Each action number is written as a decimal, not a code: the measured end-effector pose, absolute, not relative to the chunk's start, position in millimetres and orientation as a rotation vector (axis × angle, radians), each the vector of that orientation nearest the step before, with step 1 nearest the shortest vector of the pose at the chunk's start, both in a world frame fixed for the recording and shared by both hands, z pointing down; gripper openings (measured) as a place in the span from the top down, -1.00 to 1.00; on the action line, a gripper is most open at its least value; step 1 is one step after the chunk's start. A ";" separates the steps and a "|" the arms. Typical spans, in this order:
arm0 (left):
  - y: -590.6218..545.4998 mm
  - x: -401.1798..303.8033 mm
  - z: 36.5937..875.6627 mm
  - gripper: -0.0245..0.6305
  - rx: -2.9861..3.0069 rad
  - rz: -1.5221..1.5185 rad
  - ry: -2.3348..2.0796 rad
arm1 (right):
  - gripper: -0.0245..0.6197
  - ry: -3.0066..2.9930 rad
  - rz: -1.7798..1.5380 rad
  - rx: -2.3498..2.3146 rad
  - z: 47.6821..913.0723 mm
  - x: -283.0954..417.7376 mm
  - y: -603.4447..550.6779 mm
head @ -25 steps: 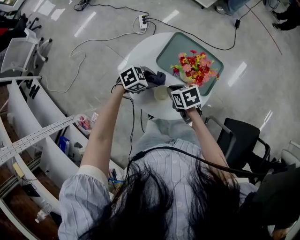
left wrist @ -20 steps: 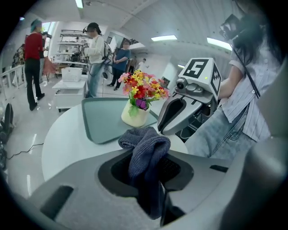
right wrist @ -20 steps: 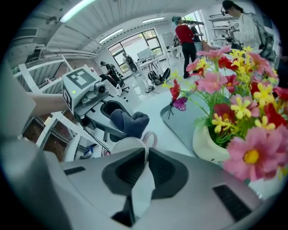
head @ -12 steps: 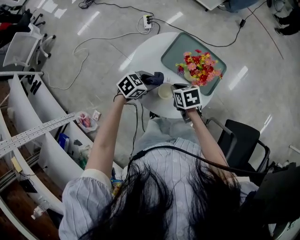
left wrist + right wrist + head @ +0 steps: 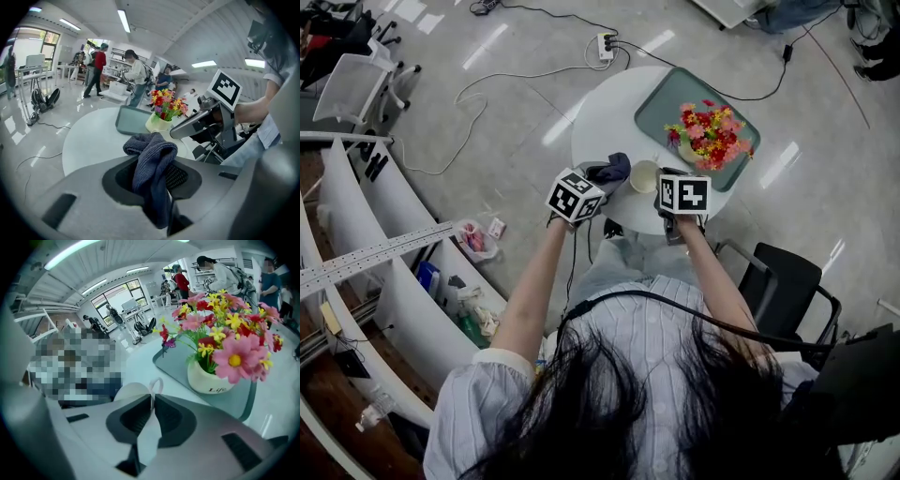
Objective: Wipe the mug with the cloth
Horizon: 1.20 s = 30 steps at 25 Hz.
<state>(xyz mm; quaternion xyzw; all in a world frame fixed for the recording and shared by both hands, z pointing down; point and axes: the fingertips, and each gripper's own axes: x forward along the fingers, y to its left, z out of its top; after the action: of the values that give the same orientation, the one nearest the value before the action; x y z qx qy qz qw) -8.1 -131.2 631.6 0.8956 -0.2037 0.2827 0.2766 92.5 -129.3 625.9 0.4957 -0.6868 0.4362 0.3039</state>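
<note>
A pale cream mug (image 5: 644, 176) stands near the front edge of the round white table (image 5: 609, 112). My right gripper (image 5: 664, 184) is at its right side, shut on the mug's handle (image 5: 156, 384), and the mug's body (image 5: 129, 392) shows just left of the jaws. My left gripper (image 5: 598, 180) is shut on a dark blue cloth (image 5: 610, 168), which bunches up out of the jaws (image 5: 152, 161). The cloth hangs just left of the mug; whether they touch I cannot tell. The right gripper (image 5: 199, 124) shows across from the cloth in the left gripper view.
A green tray (image 5: 661, 111) at the table's back right holds a cream pot of red, pink and yellow flowers (image 5: 710, 134), close behind the mug (image 5: 210, 377). Cables and a power strip (image 5: 607, 44) lie on the floor beyond. A black chair (image 5: 783, 281) stands at right. People walk in the background.
My left gripper with the cloth has drawn back toward me and to the left, away from above the mug. The right gripper has kept hold of the mug's handle.
</note>
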 end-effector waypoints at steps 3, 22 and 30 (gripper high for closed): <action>-126.1 -11.9 632.2 0.58 2.360 0.695 -0.639 | 0.76 -1.802 1.182 1.324 626.2 90.1 -123.6; -121.7 -20.2 627.8 0.58 2.368 0.696 -0.611 | 0.75 -2.027 0.022 0.323 585.2 20.6 -130.3; -123.7 -19.4 627.6 0.58 2.331 0.629 -0.649 | 0.75 -1.858 -0.192 -0.040 615.1 11.8 -125.6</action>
<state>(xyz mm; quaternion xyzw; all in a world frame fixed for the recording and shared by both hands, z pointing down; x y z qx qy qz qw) -19.4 -123.7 627.6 0.8848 -0.2463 0.2387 0.3153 11.8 -125.6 615.1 -0.0171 -0.7998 -0.0827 0.5943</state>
